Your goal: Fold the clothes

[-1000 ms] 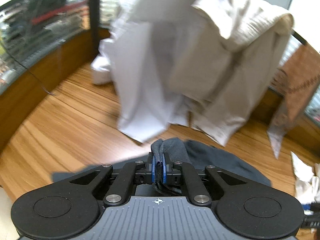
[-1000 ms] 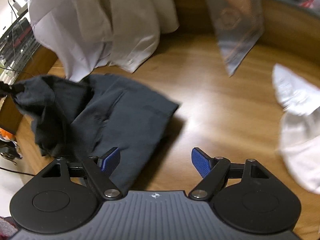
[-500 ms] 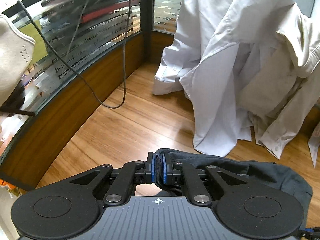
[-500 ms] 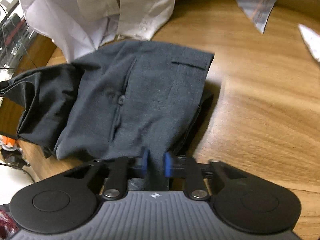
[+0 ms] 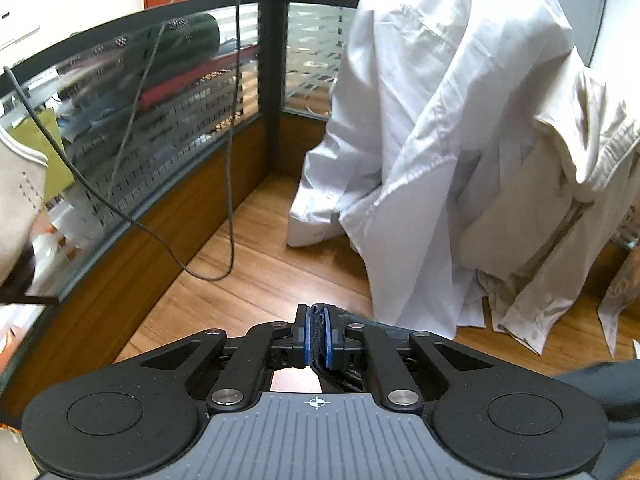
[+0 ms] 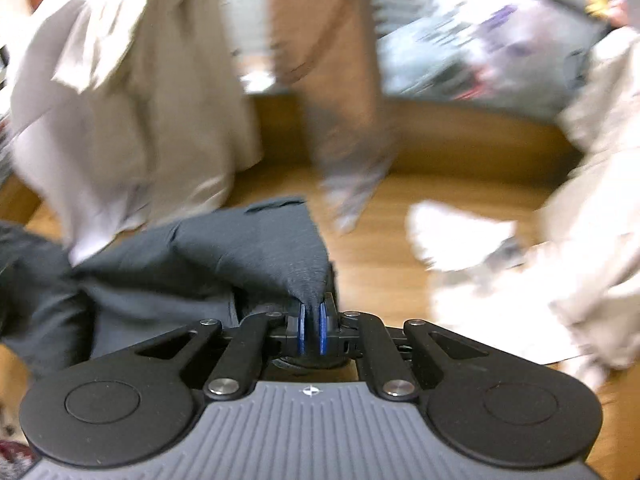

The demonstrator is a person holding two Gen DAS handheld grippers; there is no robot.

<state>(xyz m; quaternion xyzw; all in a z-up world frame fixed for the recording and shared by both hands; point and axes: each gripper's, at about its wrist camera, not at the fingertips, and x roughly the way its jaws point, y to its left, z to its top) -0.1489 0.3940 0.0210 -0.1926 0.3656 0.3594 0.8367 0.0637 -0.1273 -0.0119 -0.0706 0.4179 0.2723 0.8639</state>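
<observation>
While my left gripper (image 5: 316, 334) pinches a thick bunch of the dark trousers (image 5: 600, 392) over the tabletop (image 5: 260, 280), layers could slip. Right gripper (image 6: 311, 328), just clamped on another fold, looks thinly caught through blur; tugging may free it.

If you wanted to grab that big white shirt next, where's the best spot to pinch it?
Probably the white shirt's loose lower hem, near the wooden table. It hangs free as a thin edge there, so come in from the front, low over the table.
</observation>
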